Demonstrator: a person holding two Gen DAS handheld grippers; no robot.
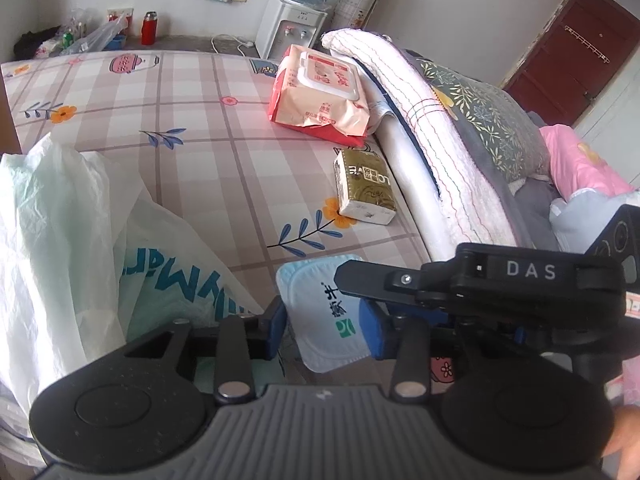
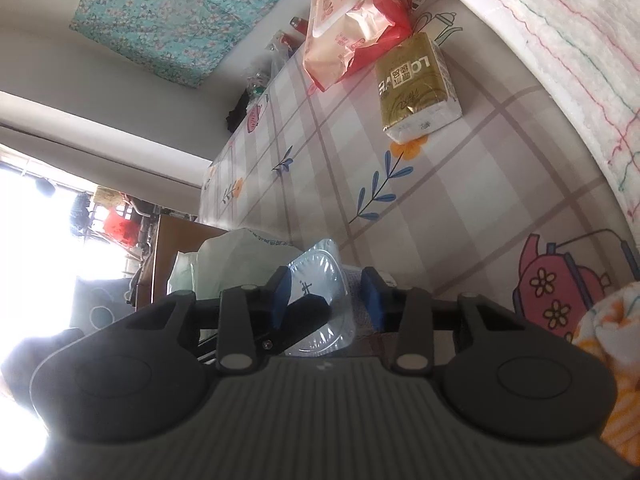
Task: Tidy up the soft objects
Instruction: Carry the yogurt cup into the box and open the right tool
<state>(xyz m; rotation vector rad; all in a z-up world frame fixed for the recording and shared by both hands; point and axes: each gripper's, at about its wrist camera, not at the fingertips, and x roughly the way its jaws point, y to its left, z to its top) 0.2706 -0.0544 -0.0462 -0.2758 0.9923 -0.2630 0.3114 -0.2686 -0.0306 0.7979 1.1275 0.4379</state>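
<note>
A small white-and-blue tissue pack (image 1: 326,312) sits between the blue pads of my left gripper (image 1: 324,326), which is shut on it near the bed's front edge. My right gripper (image 2: 328,300) reaches in from the right; its black finger (image 1: 380,282) lies over the pack's top edge, and its jaws stand open around the pack (image 2: 320,280). A white plastic bag (image 1: 60,248) with blue lettering lies to the left. A gold tissue pack (image 1: 366,186) and a pink wet-wipes pack (image 1: 320,94) lie further back.
The plaid bedsheet (image 1: 180,120) covers the bed. A rolled white towel (image 1: 432,128) and pillows run along the right side. A water dispenser (image 1: 292,28) and red bottle (image 1: 148,28) stand beyond the bed. An orange-white cloth (image 2: 608,360) lies at right.
</note>
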